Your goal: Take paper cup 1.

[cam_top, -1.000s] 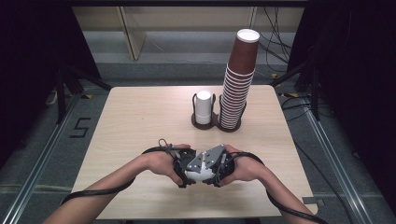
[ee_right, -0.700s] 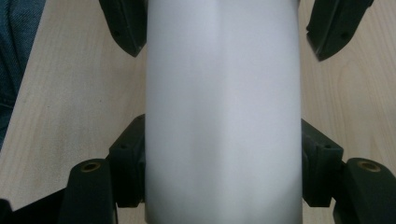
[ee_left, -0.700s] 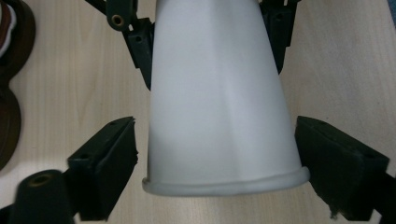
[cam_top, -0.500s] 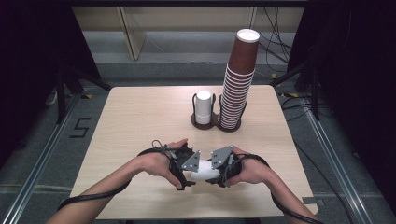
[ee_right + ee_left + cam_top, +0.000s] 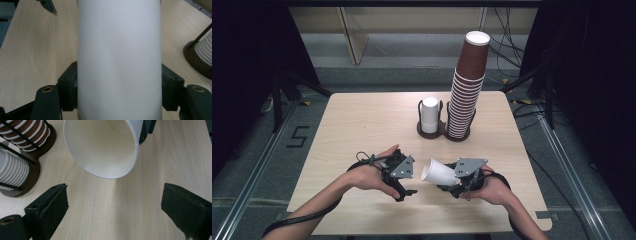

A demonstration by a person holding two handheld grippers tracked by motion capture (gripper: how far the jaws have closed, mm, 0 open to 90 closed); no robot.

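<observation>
Now right tool [image 5: 447,181] clamps white cup [image 5: 439,172]; left tool [image 5: 408,181] just opened.

A "5" marks the floor [image 5: 297,136] left of the table.

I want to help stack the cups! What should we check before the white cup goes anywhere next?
1. Right gripper shut on the white cup: ok.
2. Left gripper has just been opening, nothing between its jaws: ok.
3. Cup undented: ok from the left gripper view.
4. White stack in its holder, upright: ok.
5. Brown stack standing straight: ok.
6. Table free between cup and holders: ok.
</observation>
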